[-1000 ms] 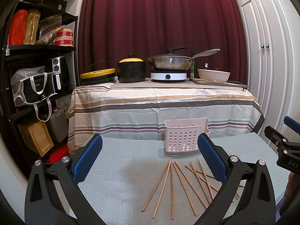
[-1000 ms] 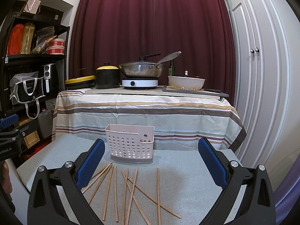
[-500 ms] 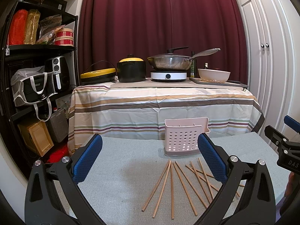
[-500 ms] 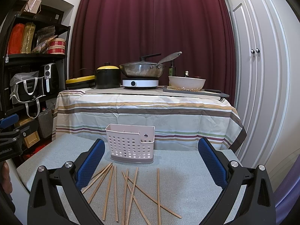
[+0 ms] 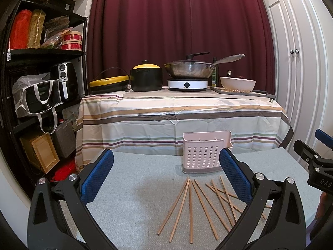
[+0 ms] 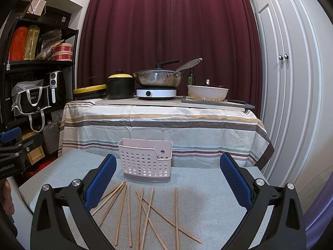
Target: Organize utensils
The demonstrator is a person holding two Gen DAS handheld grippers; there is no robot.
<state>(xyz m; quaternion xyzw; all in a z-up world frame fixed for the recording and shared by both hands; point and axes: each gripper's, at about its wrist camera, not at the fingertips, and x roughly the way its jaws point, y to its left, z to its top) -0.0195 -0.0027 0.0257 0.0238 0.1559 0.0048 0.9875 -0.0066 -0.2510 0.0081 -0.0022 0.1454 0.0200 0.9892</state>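
Several wooden chopsticks [image 5: 190, 204] lie loose on the grey table, fanned out in front of a pale pink perforated utensil holder [image 5: 203, 154]. They also show in the right wrist view as chopsticks [image 6: 143, 210] and holder [image 6: 145, 160]. My left gripper [image 5: 166, 173] is open and empty, held above the table short of the chopsticks. My right gripper [image 6: 167, 177] is open and empty too, above the chopsticks. The right gripper also shows at the right edge of the left wrist view [image 5: 318, 160].
Behind the grey table [image 5: 135, 187] stands a striped-cloth table [image 5: 177, 112] with a pan, a black pot, a hotplate and a bowl. A black shelf [image 5: 41, 83] with bags stands at the left. White cupboard doors [image 6: 287, 83] are at the right.
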